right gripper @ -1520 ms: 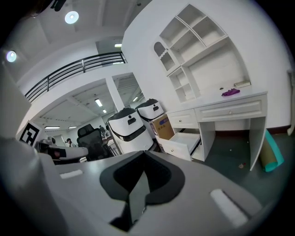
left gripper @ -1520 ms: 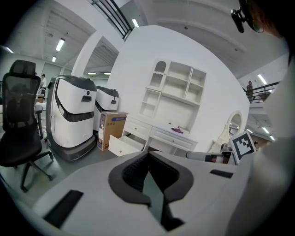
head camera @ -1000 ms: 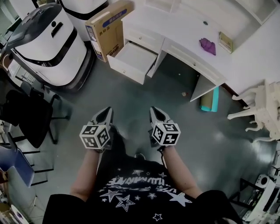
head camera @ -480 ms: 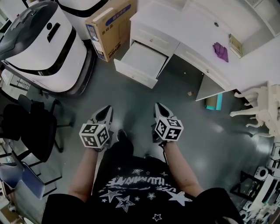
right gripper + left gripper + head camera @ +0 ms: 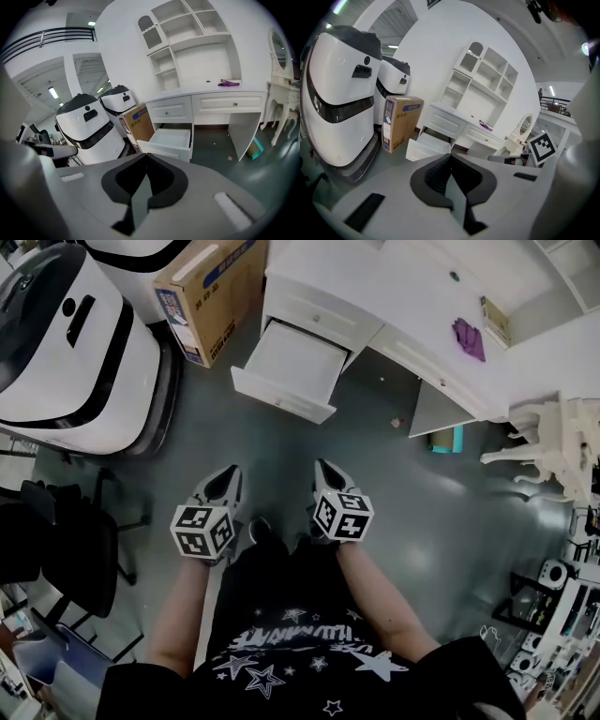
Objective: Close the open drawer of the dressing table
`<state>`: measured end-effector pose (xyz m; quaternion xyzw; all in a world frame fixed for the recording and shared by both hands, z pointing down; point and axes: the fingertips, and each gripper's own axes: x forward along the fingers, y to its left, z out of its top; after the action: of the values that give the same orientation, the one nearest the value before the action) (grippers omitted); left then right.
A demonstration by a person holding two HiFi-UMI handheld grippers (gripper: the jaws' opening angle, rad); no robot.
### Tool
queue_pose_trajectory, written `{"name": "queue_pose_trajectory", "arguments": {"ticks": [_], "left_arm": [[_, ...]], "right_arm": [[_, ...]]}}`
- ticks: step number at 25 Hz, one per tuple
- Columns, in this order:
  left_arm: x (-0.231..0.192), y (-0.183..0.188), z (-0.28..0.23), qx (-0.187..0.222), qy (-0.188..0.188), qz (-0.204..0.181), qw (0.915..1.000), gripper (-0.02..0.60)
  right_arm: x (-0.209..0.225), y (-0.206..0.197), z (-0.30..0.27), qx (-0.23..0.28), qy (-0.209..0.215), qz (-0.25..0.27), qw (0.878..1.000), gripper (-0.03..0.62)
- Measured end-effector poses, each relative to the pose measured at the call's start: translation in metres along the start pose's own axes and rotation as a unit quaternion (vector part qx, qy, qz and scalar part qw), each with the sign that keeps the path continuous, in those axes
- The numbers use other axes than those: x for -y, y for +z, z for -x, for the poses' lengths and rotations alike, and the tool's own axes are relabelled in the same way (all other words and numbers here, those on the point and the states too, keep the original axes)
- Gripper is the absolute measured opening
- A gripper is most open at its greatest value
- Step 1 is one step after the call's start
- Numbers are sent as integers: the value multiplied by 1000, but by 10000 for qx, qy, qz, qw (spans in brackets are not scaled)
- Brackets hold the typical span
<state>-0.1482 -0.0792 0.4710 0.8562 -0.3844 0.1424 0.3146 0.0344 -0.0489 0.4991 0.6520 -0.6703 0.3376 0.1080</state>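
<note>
The white dressing table stands at the top of the head view, its lower left drawer pulled out and empty. The same open drawer shows ahead in the right gripper view and the drawer in the left gripper view. My left gripper and right gripper hang side by side over the grey floor, well short of the drawer front. Both are shut with nothing between the jaws. A purple cloth lies on the tabletop.
A cardboard box sits left of the drawer, and a large white machine beyond it. Black chairs stand at the left. A white ornate stool is at the right, a teal roll by the table's side panel.
The view has closed in on the dressing table; the open drawer sits nearer to both grippers. The grippers stay side by side and shut.
</note>
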Motion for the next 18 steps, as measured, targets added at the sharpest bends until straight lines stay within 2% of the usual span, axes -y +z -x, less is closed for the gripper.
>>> {"name": "queue_pose_trajectory", "arguments": {"ticks": [3,9,18], "left_arm": [[-9,2,-10,-37,-24,54,10000,9],[-36,8,-31,-167,74,-73,9998,9],[-76,18,-90,-465,205,-223,9985,9]], "right_arm": [[-4,-4,-13,-28,-63,-9,10000,3],[-3,-10,-53,-57,-204,-260,9994,3],[34,-27,-126,-205,-609,-877,9941,5]]}}
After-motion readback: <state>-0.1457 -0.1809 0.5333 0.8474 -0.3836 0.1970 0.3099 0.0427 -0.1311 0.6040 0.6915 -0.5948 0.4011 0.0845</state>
